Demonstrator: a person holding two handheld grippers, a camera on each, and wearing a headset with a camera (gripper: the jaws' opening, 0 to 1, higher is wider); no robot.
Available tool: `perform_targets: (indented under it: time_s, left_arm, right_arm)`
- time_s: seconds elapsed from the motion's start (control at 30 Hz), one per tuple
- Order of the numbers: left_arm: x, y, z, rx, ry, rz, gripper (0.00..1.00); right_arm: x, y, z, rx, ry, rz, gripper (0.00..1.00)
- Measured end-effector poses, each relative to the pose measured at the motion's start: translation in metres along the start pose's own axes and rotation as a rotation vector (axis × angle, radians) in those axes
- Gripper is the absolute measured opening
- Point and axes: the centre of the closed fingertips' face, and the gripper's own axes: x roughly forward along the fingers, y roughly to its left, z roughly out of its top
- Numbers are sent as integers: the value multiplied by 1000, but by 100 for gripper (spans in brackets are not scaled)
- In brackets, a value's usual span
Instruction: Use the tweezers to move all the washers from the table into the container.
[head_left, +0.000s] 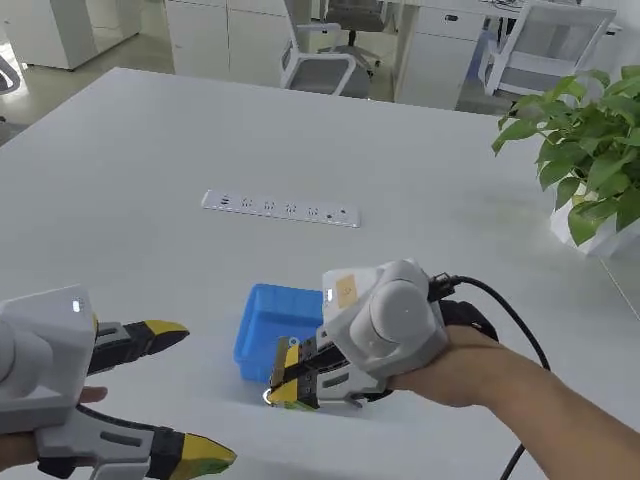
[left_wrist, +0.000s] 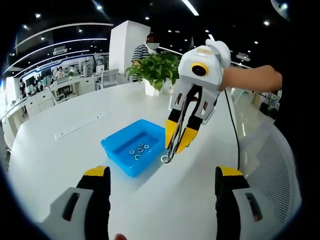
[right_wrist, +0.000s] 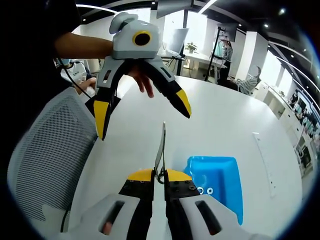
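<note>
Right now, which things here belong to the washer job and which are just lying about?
Job: tweezers, right gripper holding them, washer at their tips, blue container, washers inside it.
Lying about: power strip, potted plant, chairs.

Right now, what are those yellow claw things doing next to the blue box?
A person is working two handheld grippers. The right gripper is shut on tweezers, which pinch a small washer just beside the blue container. A few washers already lie inside it. The left gripper is open and empty nearby.
</note>
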Motion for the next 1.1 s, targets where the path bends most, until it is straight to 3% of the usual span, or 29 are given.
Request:
perform_targets:
  time_s: [0.3,0.7,1.1]
  left_arm:
    - [-2,0,-1,-13,-7,8,97]
    - [-2,0,0,-21,-11,10,99]
    - [0,1,2,-40,-27,15,99]
  right_arm:
    - [-10,-12,9,-12,-12,-17,7]
    - [-16,-35,10,-19,-17,-47,7]
    - [-11,-64,-1,-12,-12,-91,8]
